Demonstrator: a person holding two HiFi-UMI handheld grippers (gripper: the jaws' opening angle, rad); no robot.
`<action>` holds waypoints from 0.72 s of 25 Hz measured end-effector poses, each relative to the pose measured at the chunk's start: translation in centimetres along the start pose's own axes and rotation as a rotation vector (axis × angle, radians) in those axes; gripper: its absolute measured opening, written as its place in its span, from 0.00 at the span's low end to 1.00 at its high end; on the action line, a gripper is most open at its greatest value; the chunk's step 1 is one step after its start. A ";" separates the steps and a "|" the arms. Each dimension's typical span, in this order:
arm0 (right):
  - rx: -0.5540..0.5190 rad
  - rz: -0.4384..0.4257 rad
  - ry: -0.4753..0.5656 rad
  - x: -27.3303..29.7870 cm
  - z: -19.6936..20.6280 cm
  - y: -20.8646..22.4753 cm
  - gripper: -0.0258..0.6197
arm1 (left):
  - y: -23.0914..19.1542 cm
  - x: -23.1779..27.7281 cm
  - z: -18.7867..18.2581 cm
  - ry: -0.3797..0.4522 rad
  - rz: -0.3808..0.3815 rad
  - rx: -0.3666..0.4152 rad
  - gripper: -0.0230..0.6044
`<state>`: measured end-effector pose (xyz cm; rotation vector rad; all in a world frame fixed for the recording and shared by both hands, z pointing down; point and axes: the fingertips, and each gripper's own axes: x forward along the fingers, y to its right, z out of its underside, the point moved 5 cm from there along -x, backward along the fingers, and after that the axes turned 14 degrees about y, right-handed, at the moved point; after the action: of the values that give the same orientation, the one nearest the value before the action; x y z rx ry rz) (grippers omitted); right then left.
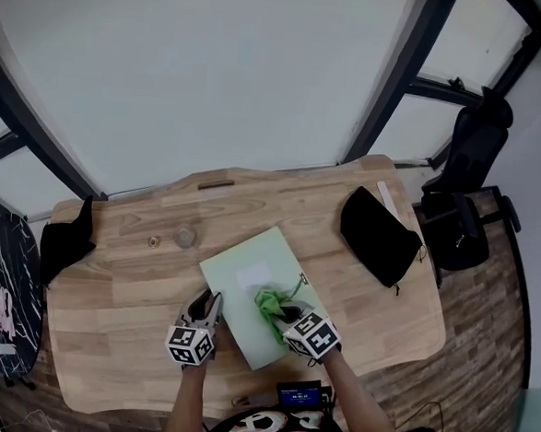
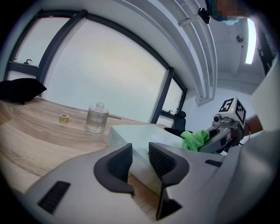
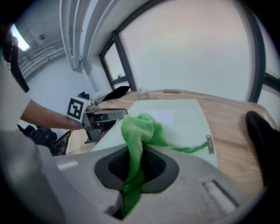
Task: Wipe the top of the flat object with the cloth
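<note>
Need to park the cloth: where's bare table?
Bare wood: front-left, between the black cloth and left gripper; front-right, nearer than the black pouch. Crowded: the flat object, where the right gripper holds the green cloth.

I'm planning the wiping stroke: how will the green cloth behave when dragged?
Probably floppy: the green cloth droops in folds from the right gripper. Likely light, since a pinch holds it. It may bunch rather than slide flat on the board.

A green cloth (image 1: 271,305) lies on the flat object (image 1: 246,275), toward its near end, with the right gripper (image 1: 289,312) at the cloth. The left gripper (image 1: 205,302) sits beside the object's left edge.
</note>
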<state>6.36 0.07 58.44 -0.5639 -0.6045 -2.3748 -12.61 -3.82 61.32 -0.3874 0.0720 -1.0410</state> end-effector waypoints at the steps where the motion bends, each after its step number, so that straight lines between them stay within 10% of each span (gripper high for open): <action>1: -0.001 0.000 0.002 0.2 -0.2 0.2 0.08 | 0.1 0.0 0.0 0.001 0.001 0.000 0.22; 18: -0.004 0.007 0.020 3.7 -3.6 2.4 0.08 | 0.4 -0.1 -0.3 0.004 0.021 0.008 0.22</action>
<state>4.36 -5.24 58.17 -0.5429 -0.5883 -2.3729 -12.37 -3.65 60.91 -0.3771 0.0755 -1.0208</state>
